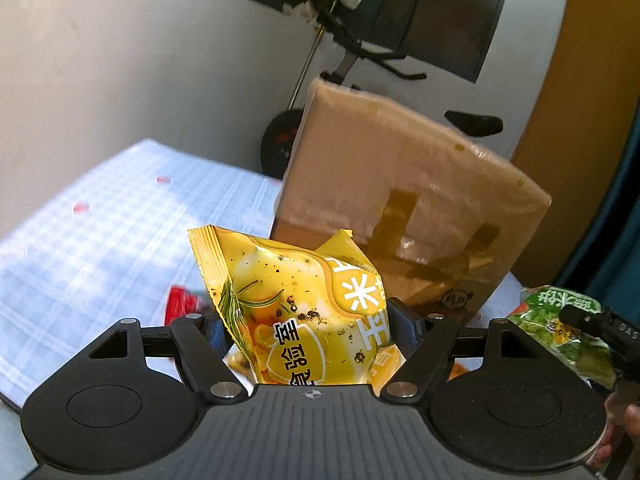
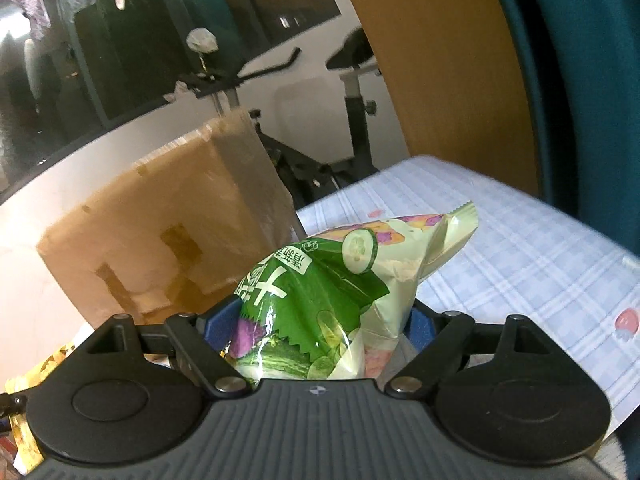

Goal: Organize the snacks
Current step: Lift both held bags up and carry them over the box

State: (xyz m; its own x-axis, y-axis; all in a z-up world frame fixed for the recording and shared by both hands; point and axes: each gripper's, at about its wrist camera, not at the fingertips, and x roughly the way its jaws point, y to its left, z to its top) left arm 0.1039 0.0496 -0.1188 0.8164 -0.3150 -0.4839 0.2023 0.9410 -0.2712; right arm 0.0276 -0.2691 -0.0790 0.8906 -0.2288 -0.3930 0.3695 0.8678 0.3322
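My left gripper (image 1: 314, 330) is shut on a yellow snack bag (image 1: 296, 304) and holds it up above the table, in front of a brown cardboard box (image 1: 408, 200). My right gripper (image 2: 318, 326) is shut on a green cucumber snack bag (image 2: 332, 300), also lifted, with the same box (image 2: 160, 232) to its left. The green bag (image 1: 568, 324) and the right gripper's edge show at the right of the left wrist view. The yellow bag (image 2: 28, 392) shows at the lower left of the right wrist view.
A table with a blue-checked cloth (image 1: 104, 216) carries the box; it also shows in the right wrist view (image 2: 520, 256). A red packet (image 1: 182, 304) lies on the cloth under the left gripper. An exercise bike (image 2: 352, 120) stands behind the table by the white wall.
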